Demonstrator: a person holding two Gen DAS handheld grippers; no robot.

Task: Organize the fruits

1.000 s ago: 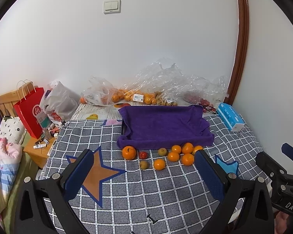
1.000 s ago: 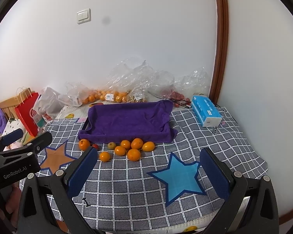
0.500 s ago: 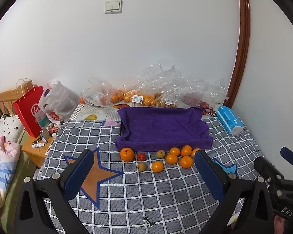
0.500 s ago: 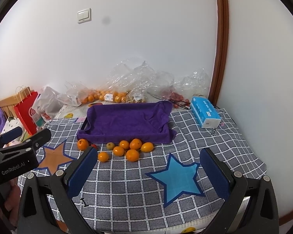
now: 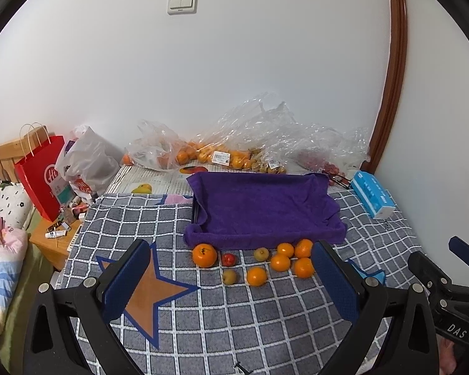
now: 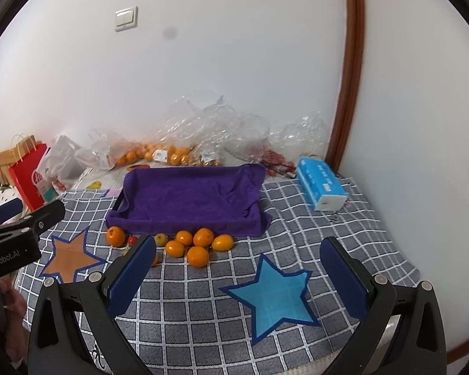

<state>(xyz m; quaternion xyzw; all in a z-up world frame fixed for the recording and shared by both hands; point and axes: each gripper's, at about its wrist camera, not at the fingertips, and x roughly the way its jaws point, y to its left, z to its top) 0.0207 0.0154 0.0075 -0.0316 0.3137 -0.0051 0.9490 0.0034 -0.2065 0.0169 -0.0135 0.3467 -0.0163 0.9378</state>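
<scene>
A tray lined with a purple towel (image 5: 265,209) (image 6: 190,197) lies on the checked cloth with nothing in it. Along its near edge sit loose fruits: a large orange (image 5: 204,255) (image 6: 115,236), a small red fruit (image 5: 228,259), two yellow-green ones (image 5: 261,253) (image 5: 229,277), and several small oranges (image 5: 279,262) (image 6: 197,255). My left gripper (image 5: 231,279) hovers open just short of the fruits. My right gripper (image 6: 239,273) hangs open over the blue star (image 6: 273,297), to the right of the fruits. Both are empty.
Clear plastic bags of oranges (image 5: 203,153) and other fruit line the wall behind the tray. A blue tissue pack (image 6: 322,184) lies at the right. A red paper bag (image 5: 42,172) and a grey bag (image 5: 87,162) stand at the left, beside a wooden side table (image 5: 51,240).
Both grippers have risen and drawn back slightly, so the tray and fruits sit a little lower and farther in view. Both stayed open. No fruit has moved.
</scene>
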